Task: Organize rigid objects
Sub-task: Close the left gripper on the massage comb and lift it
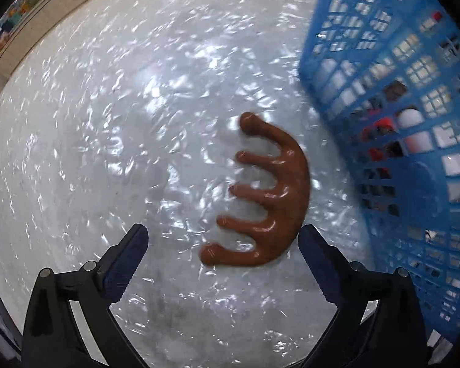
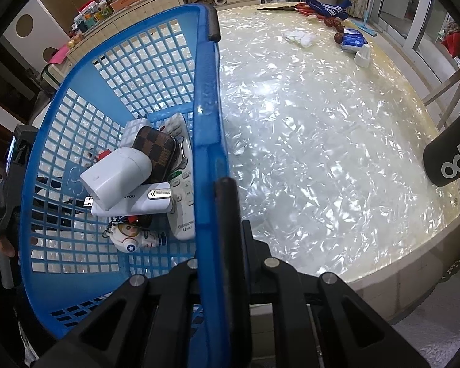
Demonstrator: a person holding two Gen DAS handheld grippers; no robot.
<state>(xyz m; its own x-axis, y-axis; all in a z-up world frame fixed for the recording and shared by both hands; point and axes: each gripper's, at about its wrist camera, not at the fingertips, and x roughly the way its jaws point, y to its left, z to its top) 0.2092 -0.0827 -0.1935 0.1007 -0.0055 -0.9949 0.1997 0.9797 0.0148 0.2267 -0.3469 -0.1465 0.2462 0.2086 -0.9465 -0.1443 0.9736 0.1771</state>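
- Through the blue basket (image 1: 392,98) mesh in the left wrist view, the contents are seen only as blurred red, white and black patches; none can be identified there.
- The basket's lower edge and far corner are cut off by the frame in both views.
- In the right wrist view, the lower items of the pile are hidden beneath a white boxy device (image 2: 116,174) and a brown checkered case (image 2: 156,150).
- "CHANGHONG" is partly readable on the white remote control (image 2: 184,211); the letters "NYOU" are seen on a white flat device (image 2: 138,204), the rest being covered.
- A black cylinder (image 2: 450,156) at the right edge is cut off; only "add" can be read.
- A small astronaut figure (image 2: 132,234) lies at the near end of the pile.
- The right gripper (image 2: 220,196) is clamped shut on the basket's rim.
- The left gripper (image 1: 222,245) is held wide open above the pearly table (image 1: 107,122), nothing pressed by its pads.
- The brown 5-pronged wooden massager (image 1: 266,196) lies flat on the table just beside the basket, its lower end between the open jaws.
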